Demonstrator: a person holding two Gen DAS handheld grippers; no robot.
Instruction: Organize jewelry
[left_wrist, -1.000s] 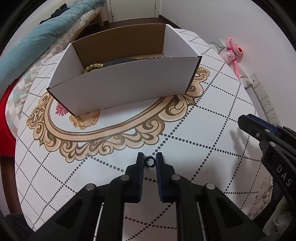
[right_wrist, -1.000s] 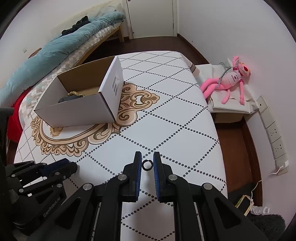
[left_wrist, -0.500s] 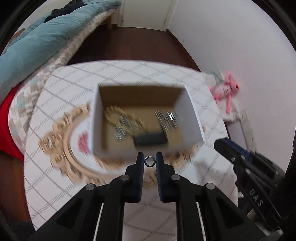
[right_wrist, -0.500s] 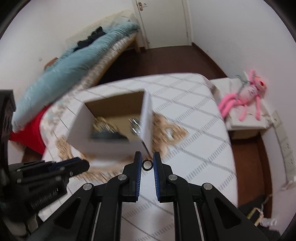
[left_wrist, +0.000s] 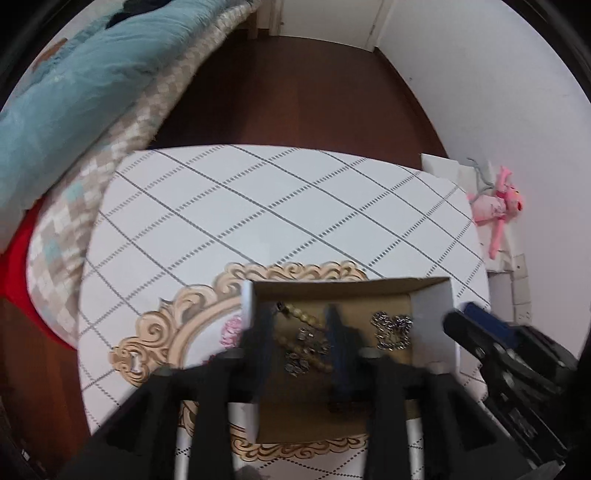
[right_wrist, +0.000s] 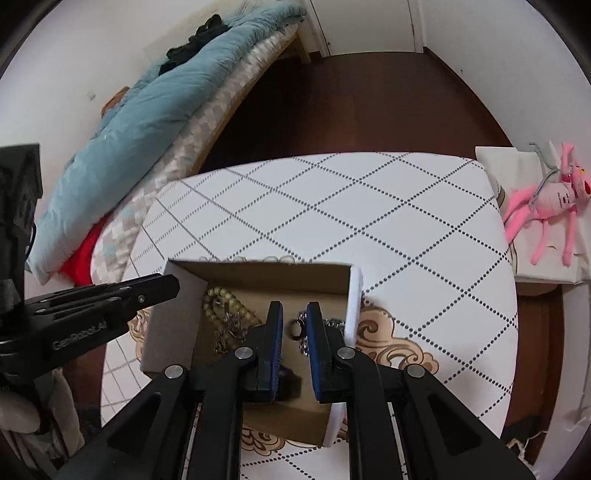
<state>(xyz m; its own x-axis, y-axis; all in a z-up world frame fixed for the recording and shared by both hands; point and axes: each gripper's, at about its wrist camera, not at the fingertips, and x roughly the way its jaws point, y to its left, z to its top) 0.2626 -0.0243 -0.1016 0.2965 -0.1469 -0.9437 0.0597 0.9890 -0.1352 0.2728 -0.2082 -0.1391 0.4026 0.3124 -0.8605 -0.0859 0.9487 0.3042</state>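
While both grippers are hovering over box (right_wrist: 354, 291), right gripper (right_wrist: 295, 325) is pinching ring (right_wrist: 294, 328) directly above jewelry at right wall; left gripper (left_wrist: 299, 332) is hanging parted, empty.

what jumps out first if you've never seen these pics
The open cardboard box in the middle of the white diamond-patterned table, with a bead bracelet and tangled chains inside. Right above it, the right gripper has a small ring between its blue-padded fingers. The pink plush toy off the table's right edge also catches the eye.
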